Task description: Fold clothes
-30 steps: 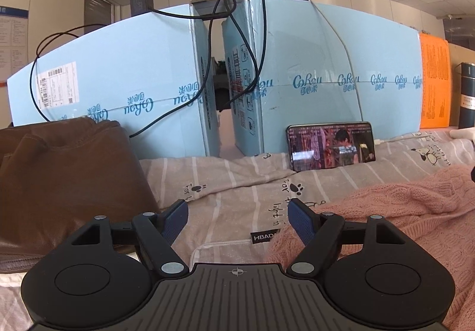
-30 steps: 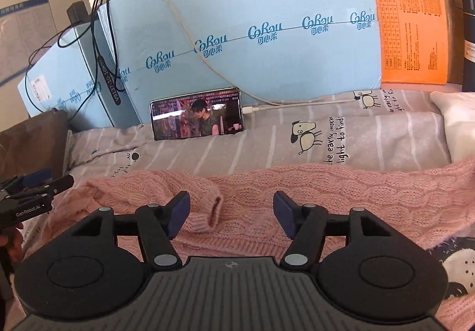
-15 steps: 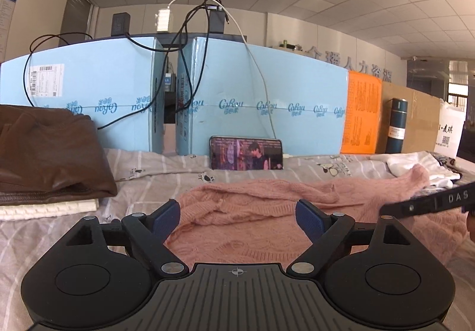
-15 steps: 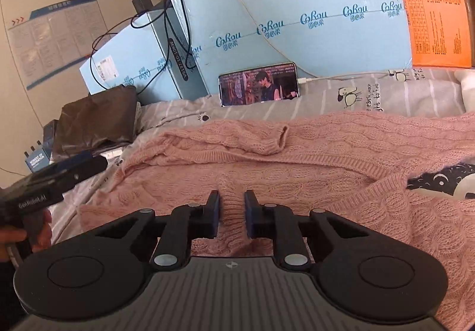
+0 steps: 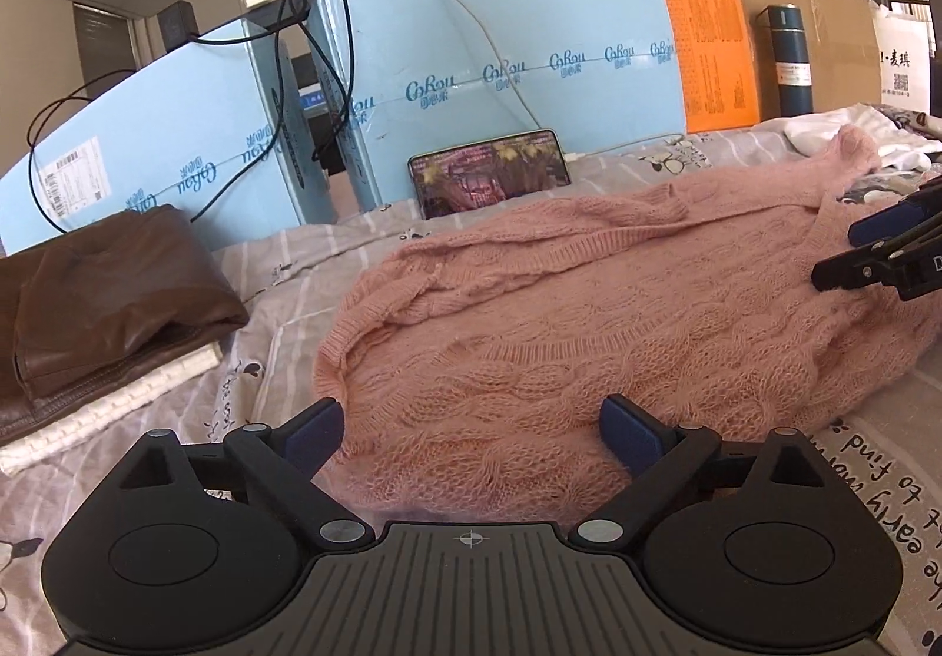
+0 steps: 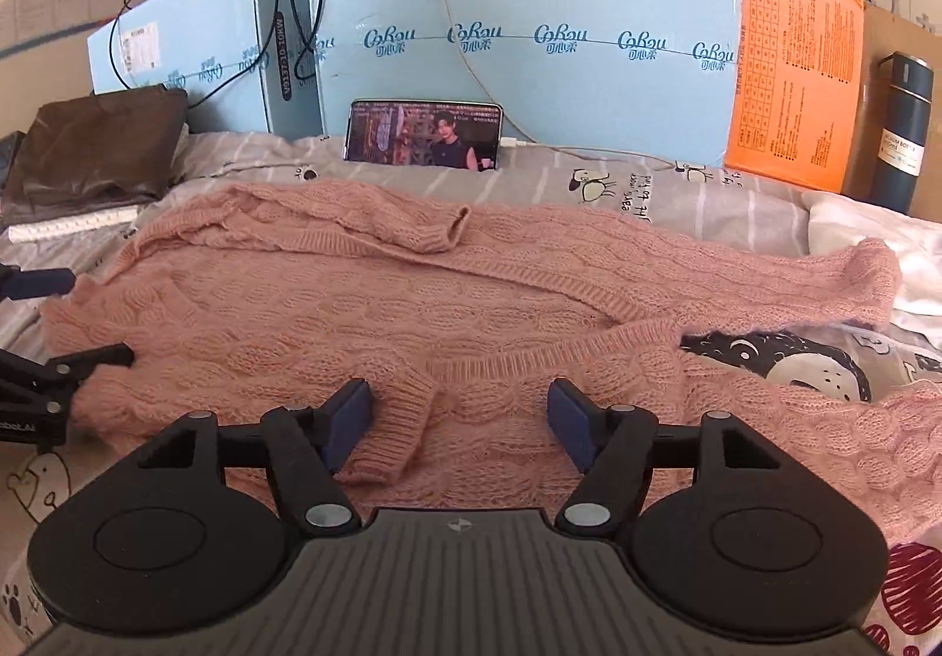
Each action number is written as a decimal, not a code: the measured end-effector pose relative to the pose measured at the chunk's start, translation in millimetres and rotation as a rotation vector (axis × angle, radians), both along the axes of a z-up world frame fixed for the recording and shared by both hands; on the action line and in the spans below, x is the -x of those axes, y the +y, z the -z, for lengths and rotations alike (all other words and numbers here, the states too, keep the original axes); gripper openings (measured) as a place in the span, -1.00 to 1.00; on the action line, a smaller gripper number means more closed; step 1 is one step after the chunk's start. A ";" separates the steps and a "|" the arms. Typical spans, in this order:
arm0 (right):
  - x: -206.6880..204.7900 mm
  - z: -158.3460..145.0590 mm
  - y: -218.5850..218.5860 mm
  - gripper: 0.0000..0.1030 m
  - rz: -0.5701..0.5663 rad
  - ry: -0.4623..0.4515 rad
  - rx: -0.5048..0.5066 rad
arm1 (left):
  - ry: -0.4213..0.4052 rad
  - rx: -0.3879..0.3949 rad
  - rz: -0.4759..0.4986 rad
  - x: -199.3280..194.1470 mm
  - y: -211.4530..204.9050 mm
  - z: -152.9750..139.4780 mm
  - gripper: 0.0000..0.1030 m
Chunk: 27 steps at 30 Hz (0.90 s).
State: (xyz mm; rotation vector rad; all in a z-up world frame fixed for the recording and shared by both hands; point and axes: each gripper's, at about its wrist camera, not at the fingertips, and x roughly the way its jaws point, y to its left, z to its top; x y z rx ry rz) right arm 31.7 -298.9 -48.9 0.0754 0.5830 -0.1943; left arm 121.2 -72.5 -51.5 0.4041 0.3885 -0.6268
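Observation:
A pink cable-knit sweater (image 5: pixel 589 302) lies spread on the grey striped bedsheet (image 5: pixel 282 267). It also shows in the right wrist view (image 6: pixel 365 314), one sleeve folded across its top and one sleeve (image 6: pixel 824 279) stretching right. My left gripper (image 5: pixel 471 429) is open, just above the sweater's near left edge. My right gripper (image 6: pixel 459 414) is open, low over a folded cuff (image 6: pixel 400 420) at the sweater's near hem. Each gripper shows at the edge of the other's view: the right one (image 5: pixel 883 255), the left one (image 6: pixel 41 326).
A folded brown leather garment (image 5: pixel 100 302) on a white knit lies at the left. Blue boxes (image 6: pixel 530 37), a phone (image 6: pixel 424 133) playing video, an orange sheet (image 6: pixel 789 73) and a dark flask (image 6: pixel 901 126) line the back. White and patterned clothes (image 6: pixel 783 367) lie at the right.
My right gripper was shut half a second ago and is open now. Both grippers have come lower and closer to the sweater's near edge.

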 end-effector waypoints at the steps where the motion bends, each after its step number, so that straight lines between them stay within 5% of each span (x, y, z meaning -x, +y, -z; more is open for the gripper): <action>1: 0.1 0.0 -1.2 0.28 -0.008 -0.004 0.005 | -0.011 0.005 0.005 -0.7 0.1 -2.8 0.86; 10: -48.2 -49.5 -63.9 0.22 0.036 -0.131 -0.222 | -0.101 0.058 0.044 -50.5 -54.3 -44.9 0.86; 18: -150.4 -20.3 -84.3 -0.40 -0.020 0.070 -0.326 | -0.020 0.070 0.064 -116.3 -120.4 -34.9 0.86; 20: -150.9 -12.2 -86.5 -0.69 -0.060 0.062 -0.356 | -0.005 0.060 0.052 -120.4 -117.8 -24.5 0.86; 24: -147.4 -7.9 -91.3 -0.86 -0.117 0.036 -0.434 | -0.029 0.082 0.026 -118.5 -108.9 -25.5 0.86; 27: -139.2 -12.6 -100.1 -0.87 -0.161 0.004 -0.651 | -0.026 0.087 0.021 -120.3 -107.3 -25.0 0.86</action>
